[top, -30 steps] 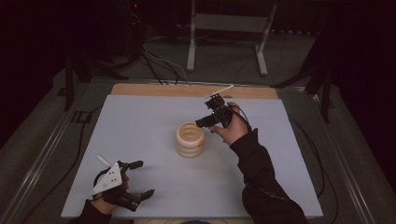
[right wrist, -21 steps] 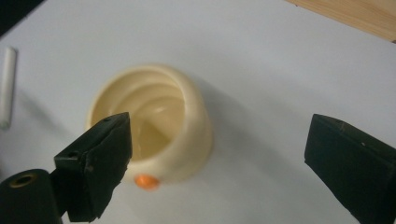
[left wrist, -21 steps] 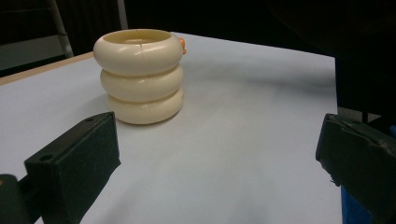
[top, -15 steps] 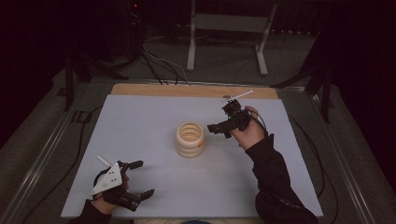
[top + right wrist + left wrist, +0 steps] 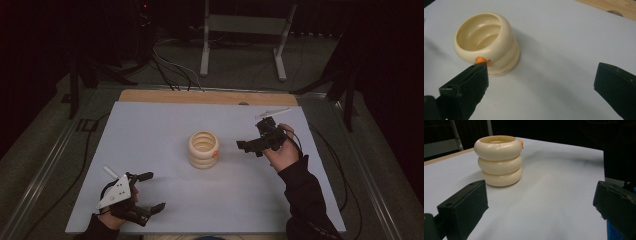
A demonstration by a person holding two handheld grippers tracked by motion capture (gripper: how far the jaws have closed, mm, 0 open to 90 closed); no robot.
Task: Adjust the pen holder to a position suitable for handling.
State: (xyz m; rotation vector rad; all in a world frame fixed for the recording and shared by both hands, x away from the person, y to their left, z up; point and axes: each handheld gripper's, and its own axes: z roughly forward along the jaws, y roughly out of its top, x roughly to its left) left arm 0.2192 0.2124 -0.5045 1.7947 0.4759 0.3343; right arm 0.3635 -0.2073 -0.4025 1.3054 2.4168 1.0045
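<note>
Right gripper [image 5: 248,145] is held wide and empty just right of the cream ringed cup [image 5: 203,149], standing mid-surface [image 5: 150,125]. Left gripper [image 5: 150,191], also wide, is held near-left. Nothing is grasped; no progress is judged evident.

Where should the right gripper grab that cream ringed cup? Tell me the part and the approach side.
Take the cream ringed cup by its top rim: it stands upright and open-mouthed, so one jaw likely fits inside, one outside. Come from above on its right, where the open right gripper already faces it, avoiding the orange nub.
</note>
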